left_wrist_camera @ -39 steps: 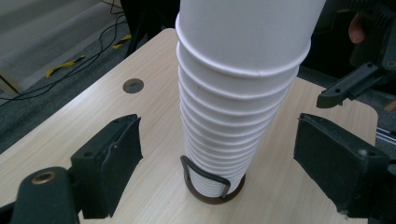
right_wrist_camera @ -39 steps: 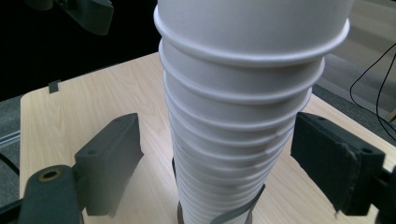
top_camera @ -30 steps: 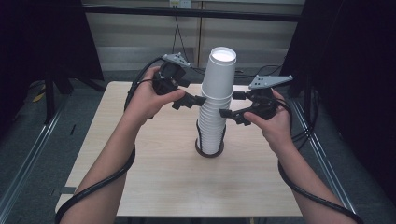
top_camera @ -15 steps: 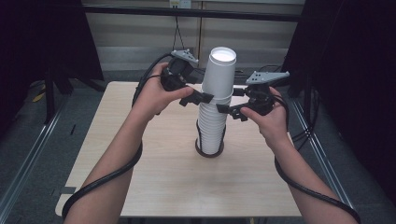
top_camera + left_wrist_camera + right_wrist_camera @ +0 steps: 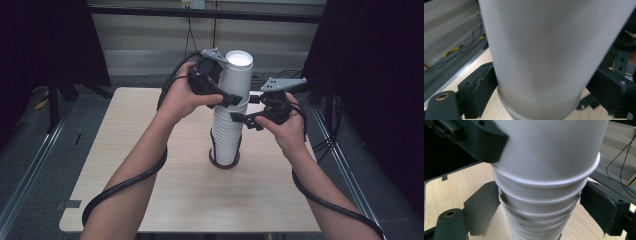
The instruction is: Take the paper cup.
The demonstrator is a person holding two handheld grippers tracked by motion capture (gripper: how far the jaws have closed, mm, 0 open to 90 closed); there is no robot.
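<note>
Lifted since earlier: top cup (image 5: 236, 75), left gripper (image 5: 231, 99) jaws just widening yet flanking it at 12 o'clock of table (image 5: 150, 175), right gripper (image 5: 239, 119) clamped on cup stack (image 5: 226, 135) at centre.

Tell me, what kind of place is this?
Probably a lab recording booth: a bare wooden table, dark curtains either side, and cabled handheld grippers working a stack of white paper cups.

A light wooden counter (image 5: 150, 150) fills the frame's middle. Grey floor (image 5: 35, 130) with metal rails (image 5: 30, 170) flanks it; a yellow cable (image 5: 454, 49) lies at left.
</note>
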